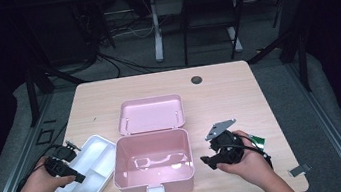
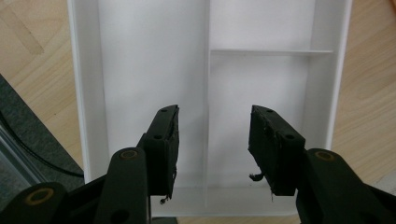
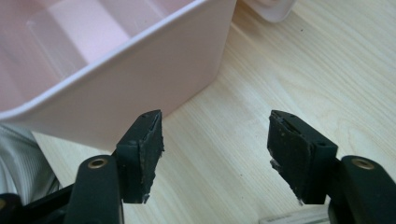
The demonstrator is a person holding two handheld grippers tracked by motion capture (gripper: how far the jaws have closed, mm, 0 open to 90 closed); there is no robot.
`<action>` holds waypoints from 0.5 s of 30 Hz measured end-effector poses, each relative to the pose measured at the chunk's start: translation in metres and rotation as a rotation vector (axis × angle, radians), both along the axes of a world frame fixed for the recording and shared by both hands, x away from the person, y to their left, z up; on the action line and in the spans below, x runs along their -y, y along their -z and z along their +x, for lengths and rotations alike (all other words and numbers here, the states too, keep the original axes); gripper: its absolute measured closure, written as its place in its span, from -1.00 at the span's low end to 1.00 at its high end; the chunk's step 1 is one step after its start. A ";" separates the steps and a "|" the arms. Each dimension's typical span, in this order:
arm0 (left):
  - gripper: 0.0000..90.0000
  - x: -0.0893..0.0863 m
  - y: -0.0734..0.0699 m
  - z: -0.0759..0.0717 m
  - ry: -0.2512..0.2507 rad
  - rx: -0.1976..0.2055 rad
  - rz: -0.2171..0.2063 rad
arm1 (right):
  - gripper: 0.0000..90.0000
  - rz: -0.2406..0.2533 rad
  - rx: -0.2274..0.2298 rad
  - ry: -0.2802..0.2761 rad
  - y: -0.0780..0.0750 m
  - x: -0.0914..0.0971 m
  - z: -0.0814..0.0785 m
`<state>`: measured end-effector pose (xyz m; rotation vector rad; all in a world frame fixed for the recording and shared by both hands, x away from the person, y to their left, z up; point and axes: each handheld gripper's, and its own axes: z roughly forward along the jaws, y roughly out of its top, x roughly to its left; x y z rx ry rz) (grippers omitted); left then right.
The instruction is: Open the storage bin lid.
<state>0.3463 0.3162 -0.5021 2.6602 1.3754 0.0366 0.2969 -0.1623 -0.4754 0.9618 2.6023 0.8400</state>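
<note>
A pink box stands open in the middle of the table, and I see nothing inside it. Its lid lies back flat behind it. A white divided tray lies to the left of the box. My left gripper hovers over the tray's near end. In the left gripper view the left gripper is open above the tray's bare compartments. My right gripper is just right of the box. The right gripper is open over bare wood, with the box's outer wall beside its left jaw.
The wooden table has a round cable hole at the back. A small green object lies by the right hand. A grey clip sits at the front right edge. Dark floor and desk legs lie beyond.
</note>
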 end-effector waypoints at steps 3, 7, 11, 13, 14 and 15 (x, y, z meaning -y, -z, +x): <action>0.12 0.000 -0.003 -0.002 0.002 0.007 -0.009 | -0.22 -0.030 -0.015 -0.020 -0.003 0.000 0.002; 0.10 -0.001 -0.009 -0.004 0.002 0.017 -0.043 | -0.21 -0.070 -0.064 -0.050 -0.009 -0.002 0.005; 0.09 -0.002 -0.013 -0.006 -0.006 0.025 -0.062 | -0.21 -0.120 -0.063 -0.074 -0.014 -0.004 0.006; 0.09 -0.002 -0.014 -0.007 -0.008 0.023 -0.064 | -0.21 -0.133 -0.082 -0.085 -0.017 -0.003 0.008; 0.08 -0.002 -0.015 -0.007 -0.010 0.022 -0.069 | -0.22 -0.136 -0.078 -0.084 -0.017 -0.002 0.008; 0.08 -0.002 -0.015 -0.007 -0.009 0.021 -0.069 | -0.22 -0.144 -0.091 -0.087 -0.019 -0.002 0.009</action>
